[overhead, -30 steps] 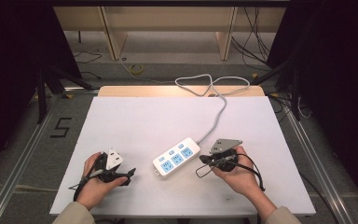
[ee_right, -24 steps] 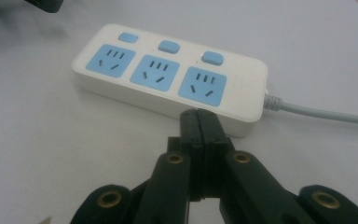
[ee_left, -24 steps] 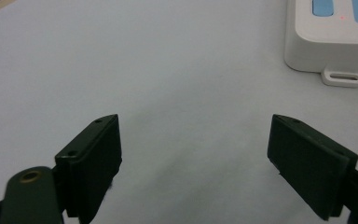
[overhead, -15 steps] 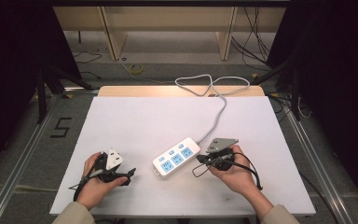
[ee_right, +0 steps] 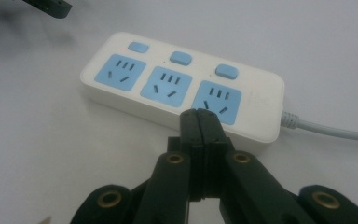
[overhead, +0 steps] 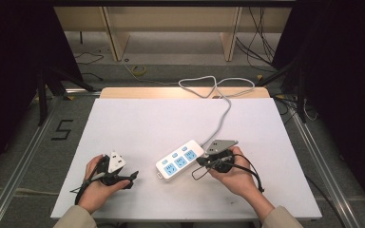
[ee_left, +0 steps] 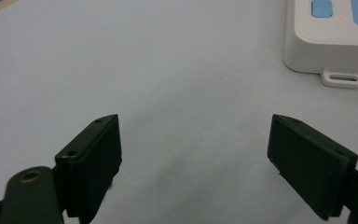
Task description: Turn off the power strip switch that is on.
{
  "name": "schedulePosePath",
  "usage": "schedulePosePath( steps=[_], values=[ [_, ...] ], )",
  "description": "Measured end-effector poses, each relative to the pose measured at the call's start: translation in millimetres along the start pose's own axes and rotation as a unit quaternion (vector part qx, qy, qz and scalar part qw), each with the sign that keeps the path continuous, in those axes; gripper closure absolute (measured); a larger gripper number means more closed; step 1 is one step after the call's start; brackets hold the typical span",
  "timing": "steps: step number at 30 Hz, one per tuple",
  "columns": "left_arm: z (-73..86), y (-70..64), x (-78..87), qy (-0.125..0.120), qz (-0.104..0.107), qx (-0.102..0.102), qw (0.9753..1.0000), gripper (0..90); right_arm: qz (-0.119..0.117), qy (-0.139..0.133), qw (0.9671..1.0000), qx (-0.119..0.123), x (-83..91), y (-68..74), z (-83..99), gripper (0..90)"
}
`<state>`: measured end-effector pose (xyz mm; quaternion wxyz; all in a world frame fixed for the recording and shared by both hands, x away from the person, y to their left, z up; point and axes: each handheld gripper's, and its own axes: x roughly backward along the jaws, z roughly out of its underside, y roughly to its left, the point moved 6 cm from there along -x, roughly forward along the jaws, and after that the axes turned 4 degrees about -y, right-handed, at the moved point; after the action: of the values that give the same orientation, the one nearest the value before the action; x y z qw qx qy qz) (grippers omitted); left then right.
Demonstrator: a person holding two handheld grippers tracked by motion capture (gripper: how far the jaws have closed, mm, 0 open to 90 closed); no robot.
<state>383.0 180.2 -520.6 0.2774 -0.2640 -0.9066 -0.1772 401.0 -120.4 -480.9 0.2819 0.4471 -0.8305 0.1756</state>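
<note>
White power strip with three blue sockets lies near the front middle of the bench, grey cord trailing to the far edge. Right tool clenched empty, jaws pressed together, tips just beside the strip's near side. Left tool released, jaws wide apart over bare bench, left of the strip.
</note>
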Motion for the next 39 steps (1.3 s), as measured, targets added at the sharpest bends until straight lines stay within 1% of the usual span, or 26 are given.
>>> schedulePosePath(
  steps=[19, 39],
  values=[
    [-0.4, 0.3, 0.4, -0.001, -0.001, 0.001, 1.0, 17.5, -0.011, 0.003, 0.9999, 0.009, -10.8, 6.1, -10.1, 90.0],
    [-1.2, 0.8, 1.2, -0.002, -0.003, 0.0, 1.0, 17.5, -0.018, 0.004, 0.9998, 0.011, -20.2, 11.5, -18.1, 90.0]
  ],
)
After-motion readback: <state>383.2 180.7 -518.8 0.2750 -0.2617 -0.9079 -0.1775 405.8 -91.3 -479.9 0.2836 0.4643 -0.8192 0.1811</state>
